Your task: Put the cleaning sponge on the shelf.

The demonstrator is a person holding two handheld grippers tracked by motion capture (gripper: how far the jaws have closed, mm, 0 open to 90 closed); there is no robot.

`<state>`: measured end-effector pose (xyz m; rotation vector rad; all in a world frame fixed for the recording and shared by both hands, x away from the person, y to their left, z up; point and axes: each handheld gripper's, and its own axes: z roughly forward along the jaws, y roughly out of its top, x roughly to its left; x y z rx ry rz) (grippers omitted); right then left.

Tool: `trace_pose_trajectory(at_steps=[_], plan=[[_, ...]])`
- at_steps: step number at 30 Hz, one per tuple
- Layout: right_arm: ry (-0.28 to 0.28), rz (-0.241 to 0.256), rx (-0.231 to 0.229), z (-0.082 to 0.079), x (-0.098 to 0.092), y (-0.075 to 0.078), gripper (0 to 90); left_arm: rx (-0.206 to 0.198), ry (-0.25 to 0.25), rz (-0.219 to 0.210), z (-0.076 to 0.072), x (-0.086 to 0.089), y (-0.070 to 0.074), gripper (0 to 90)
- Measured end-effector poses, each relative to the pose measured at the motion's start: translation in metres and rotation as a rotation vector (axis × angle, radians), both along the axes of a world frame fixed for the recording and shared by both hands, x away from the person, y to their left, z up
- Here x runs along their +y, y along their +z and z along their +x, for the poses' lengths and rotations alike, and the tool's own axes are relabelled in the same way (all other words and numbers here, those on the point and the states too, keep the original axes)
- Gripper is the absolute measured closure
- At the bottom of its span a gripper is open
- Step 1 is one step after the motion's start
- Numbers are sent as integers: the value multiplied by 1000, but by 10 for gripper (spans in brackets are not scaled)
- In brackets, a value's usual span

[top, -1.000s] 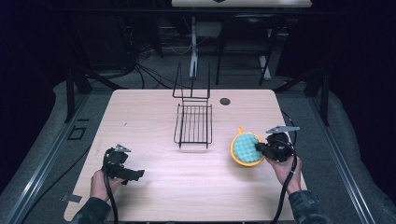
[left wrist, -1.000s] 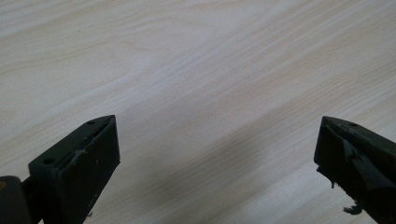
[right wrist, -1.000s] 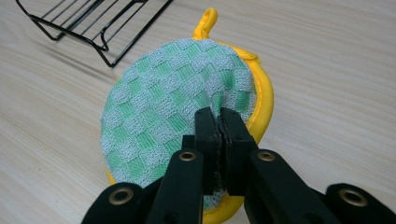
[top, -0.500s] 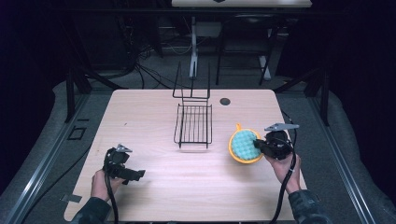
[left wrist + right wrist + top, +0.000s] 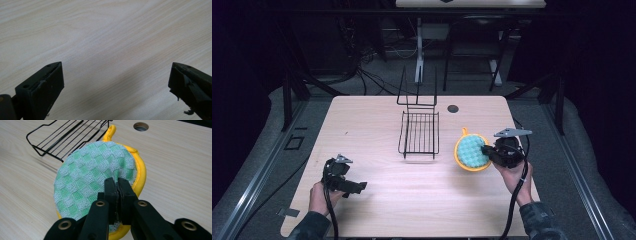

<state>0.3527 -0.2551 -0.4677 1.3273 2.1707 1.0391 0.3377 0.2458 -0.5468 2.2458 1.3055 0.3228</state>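
Right gripper (image 5: 117, 185) clamped on near edge of pot holder (image 5: 95, 177), which sits on bench (image 5: 377, 120) just right of wire rack (image 5: 419, 135). Left gripper (image 5: 115, 82) jaws wide over bare bench, front-left in high view. Right gripper view shows holder's green-check weave w/ yellow rim.

A black wire rack (image 5: 419, 135) sits a little beyond the middle of the pale wooden table (image 5: 377, 130), its flat grid of thin bars lying on the wood and a taller wire back rising at its far end. To the right of that back, near the far edge, a small round dark hole (image 5: 453, 108) is set into the tabletop. Beyond the table, dark cables (image 5: 377, 75) run over the grey floor among black stand legs, and a white post (image 5: 418, 50) stands upright behind the far edge.
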Motion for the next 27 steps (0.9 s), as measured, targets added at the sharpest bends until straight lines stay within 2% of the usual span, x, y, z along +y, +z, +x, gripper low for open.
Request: trace_pose_trajectory(at_steps=[18,27], plan=[[27,15,-26,8,15,10,872,5,-4,-9,0,-1,-1,0],[41,13,-37,13,25,13,873,-7,0,-8,-1,0,0,0]])
